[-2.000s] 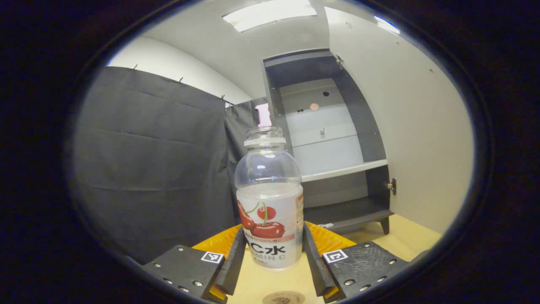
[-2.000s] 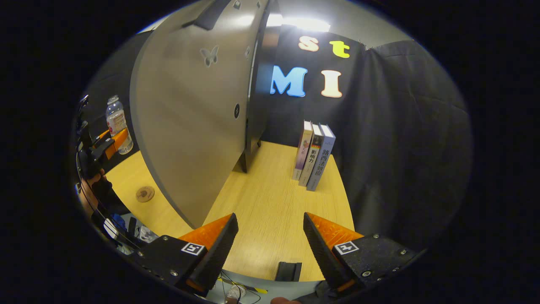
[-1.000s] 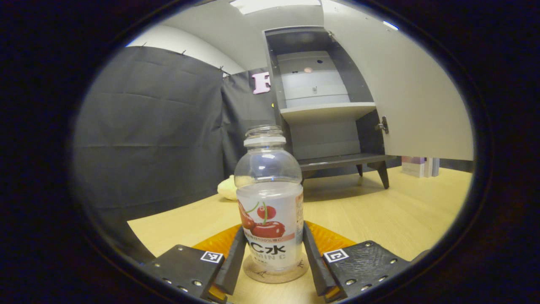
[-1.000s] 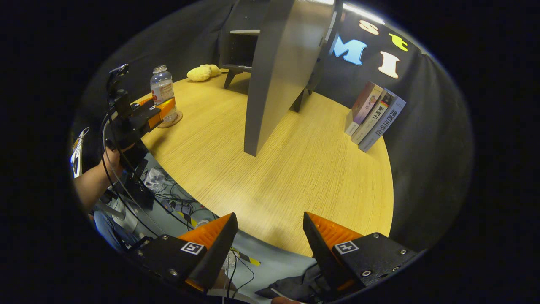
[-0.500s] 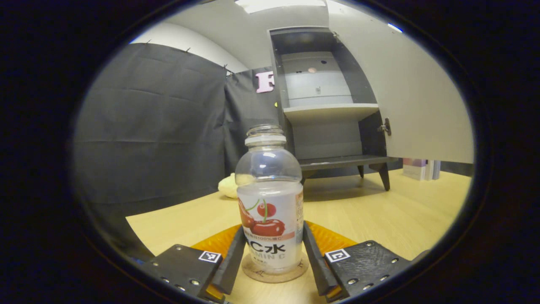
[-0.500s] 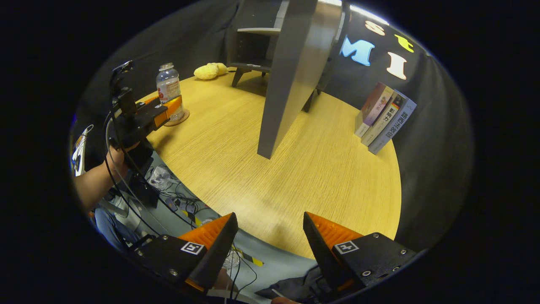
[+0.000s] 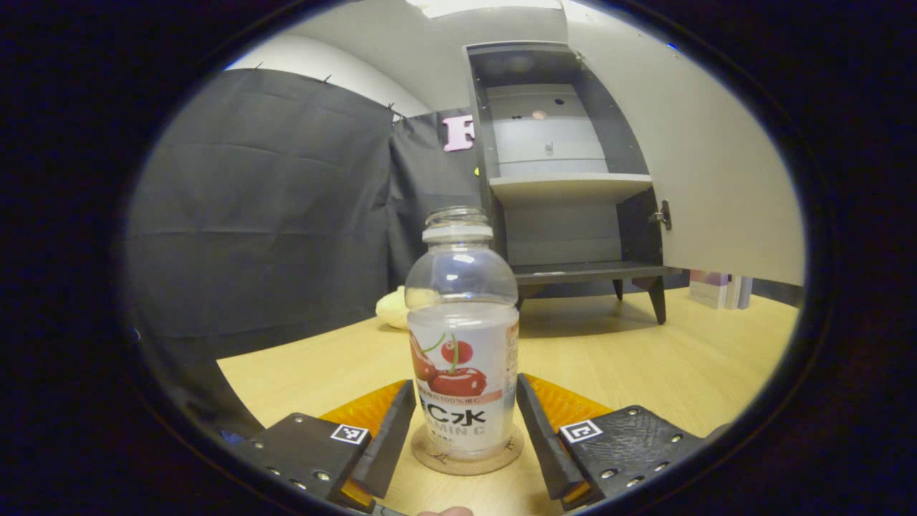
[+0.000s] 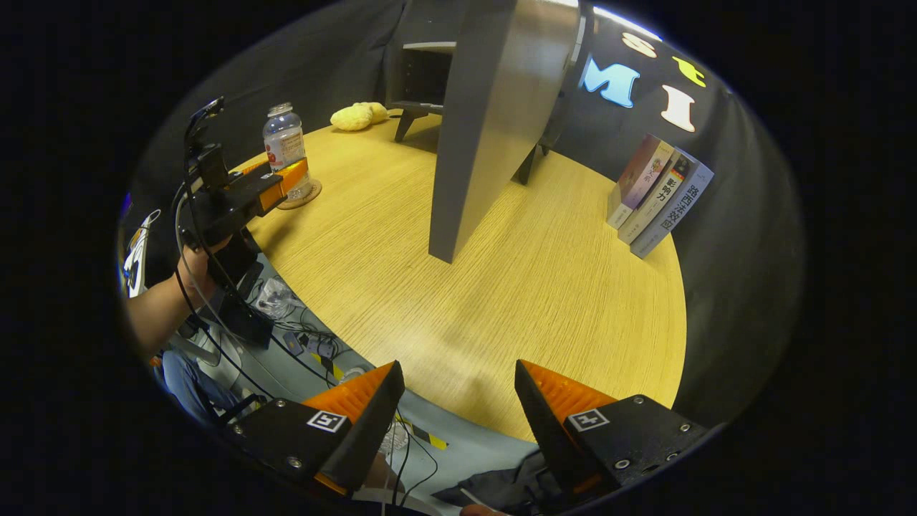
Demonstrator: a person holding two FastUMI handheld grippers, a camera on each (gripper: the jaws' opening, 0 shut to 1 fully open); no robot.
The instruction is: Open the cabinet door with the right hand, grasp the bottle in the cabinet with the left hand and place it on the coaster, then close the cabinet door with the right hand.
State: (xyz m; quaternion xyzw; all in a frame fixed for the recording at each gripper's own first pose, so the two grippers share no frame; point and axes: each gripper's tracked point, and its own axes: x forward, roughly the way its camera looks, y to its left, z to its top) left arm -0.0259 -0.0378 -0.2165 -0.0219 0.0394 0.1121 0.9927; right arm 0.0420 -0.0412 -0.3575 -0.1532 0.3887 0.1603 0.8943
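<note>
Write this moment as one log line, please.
bottle: on coaster | left gripper: open | cabinet door: open | right gripper: open, empty

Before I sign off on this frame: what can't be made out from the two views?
- Left gripper view: the bottle covers most of the coaster, so centring is unclear.
- Left gripper view: the left claw fingers sit close to the bottle; contact or a small gap cannot be told.
- Left gripper view: the cabinet door is cut off by the image edge.
- Right gripper view: the cabinet door hides most of the cabinet interior.

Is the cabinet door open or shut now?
Open: the cabinet door stands swung wide, baring the cabinet's shelf and dark inside.
</note>
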